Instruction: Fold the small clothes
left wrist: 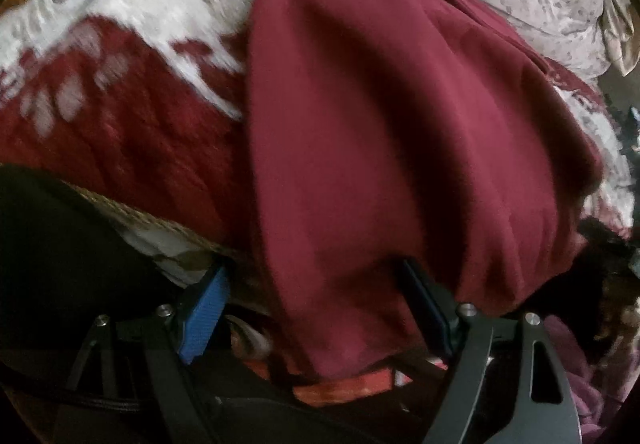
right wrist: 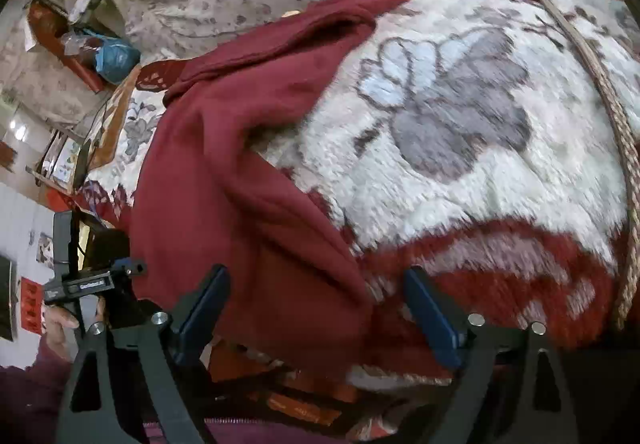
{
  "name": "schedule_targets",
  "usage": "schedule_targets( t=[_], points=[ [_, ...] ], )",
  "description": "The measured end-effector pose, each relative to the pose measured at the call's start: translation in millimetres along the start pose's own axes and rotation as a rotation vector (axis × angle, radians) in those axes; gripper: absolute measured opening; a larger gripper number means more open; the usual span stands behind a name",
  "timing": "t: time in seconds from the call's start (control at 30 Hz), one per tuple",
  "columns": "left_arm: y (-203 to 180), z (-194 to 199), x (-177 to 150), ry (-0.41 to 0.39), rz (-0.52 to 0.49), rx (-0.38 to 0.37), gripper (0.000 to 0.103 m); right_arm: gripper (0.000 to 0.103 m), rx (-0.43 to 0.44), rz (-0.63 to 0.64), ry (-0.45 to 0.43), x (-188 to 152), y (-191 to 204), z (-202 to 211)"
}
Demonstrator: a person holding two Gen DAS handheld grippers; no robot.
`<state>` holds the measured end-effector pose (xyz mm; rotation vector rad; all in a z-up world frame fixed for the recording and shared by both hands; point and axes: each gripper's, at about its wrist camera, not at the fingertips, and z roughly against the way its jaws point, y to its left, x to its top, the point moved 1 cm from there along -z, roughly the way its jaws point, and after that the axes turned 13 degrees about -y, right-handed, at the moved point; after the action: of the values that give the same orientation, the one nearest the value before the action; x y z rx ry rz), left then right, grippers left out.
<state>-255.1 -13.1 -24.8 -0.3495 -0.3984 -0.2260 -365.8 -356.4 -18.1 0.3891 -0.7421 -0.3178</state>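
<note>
Both grippers' fingers (left wrist: 208,308) spread wide, nothing pinched; maroon garment (left wrist: 400,148) hem between them. Close squarely on edge, avoid blanket (right wrist: 460,148).

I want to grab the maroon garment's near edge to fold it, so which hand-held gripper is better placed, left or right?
Probably left. The left hand-held gripper stands open with the maroon garment hanging between its fingers. The right hand-held gripper is open too, but only the garment's corner reaches its gap.
</note>
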Motion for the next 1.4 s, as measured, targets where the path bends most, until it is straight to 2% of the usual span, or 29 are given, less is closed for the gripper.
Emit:
schedule_targets(
  t=[0.03, 0.07, 0.1, 0.13, 0.17, 0.2, 0.23, 0.27, 0.33, 0.4, 0.47, 0.6, 0.73, 0.83, 0.97, 1.07, 1.2, 1.4],
  points=[
    [-0.9, -1.4, -0.7, 0.005, 0.008, -0.011, 0.071, 0.093, -0.007, 0.002, -0.002, -0.2, -0.4, -1.4],
    [-2.0, -3.1, -2.0, 0.013, 0.011, -0.021, 0.055, 0.089, -0.018, 0.010, -0.003, -0.6, 1.1, -2.3],
    [-4.3, -5.4, -4.4, 0.026, 0.007, -0.030, 0.048, 0.084, -0.041, 0.051, -0.005, -1.4, 6.5, -2.0],
    [-5.9, -6.3, -6.0, 0.030, 0.002, -0.035, 0.037, 0.069, -0.055, 0.098, -0.004, -2.4, 12.0, -1.7],
    [-10.5, -4.0, -7.6, 0.018, -0.018, -0.032, 0.027, 0.043, -0.052, 0.125, -0.002, -2.8, 16.0, -1.3],
    [-12.7, -2.3, -8.2, 0.010, -0.035, -0.022, 0.022, 0.031, -0.008, 0.143, 0.012, -4.3, 21.6, -0.9],
    [-14.7, 0.5, -7.8, 0.001, -0.050, -0.018, 0.013, 0.024, 0.017, 0.147, 0.021, -5.6, 24.8, -1.1],
    [-15.5, 4.2, -6.7, -0.010, -0.050, -0.019, 0.008, 0.023, 0.023, 0.156, 0.023, -6.4, 25.6, -0.6],
    [-12.8, 19.1, 0.0, -0.036, -0.022, -0.044, 0.007, 0.019, 0.040, 0.177, 0.025, -8.1, 31.0, 0.4],
    [-8.1, 44.3, 7.7, -0.086, -0.017, -0.075, 0.007, 0.018, 0.145, 0.091, 0.036, -5.7, 31.9, 5.6],
    [-5.5, 65.5, 11.4, -0.131, -0.035, -0.064, 0.007, 0.017, 0.233, 0.043, 0.021, -1.5, 36.0, 15.7],
    [7.6, 89.1, 7.2, -0.173, -0.043, -0.028, 0.007, 0.017, 0.317, 0.009, 0.032, -7.1, 42.9, 23.3],
    [15.8, 71.5, -3.4, -0.130, -0.013, 0.004, 0.007, 0.016, 0.322, -0.037, 0.169, -41.4, 44.7, -8.6],
    [17.1, 78.0, -5.6, -0.142, -0.011, -0.009, 0.007, 0.016, 0.323, -0.053, 0.186, -43.2, 46.0, -14.5],
    [13.4, 95.2, 15.3, -0.197, -0.049, -0.034, 0.007, 0.016, 0.383, -0.043, 0.134, -21.7, 57.0, 0.0],
    [10.9, 108.3, 35.3, -0.248, -0.071, -0.053, 0.007, 0.016, 0.415, -0.036, 0.064, 7.3, 63.6, 12.0],
    [2.0, 123.1, 86.8, -0.346, -0.071, -0.115, 0.007, 0.016, 0.441, -0.065, -0.050, 53.2, 62.0, 16.7],
    [-14.0, 112.4, 175.0, -0.480, -0.050, -0.121, 0.007, 0.016, 0.402, -0.098, -0.190, 131.6, 46.7, 3.5]
  ],
)
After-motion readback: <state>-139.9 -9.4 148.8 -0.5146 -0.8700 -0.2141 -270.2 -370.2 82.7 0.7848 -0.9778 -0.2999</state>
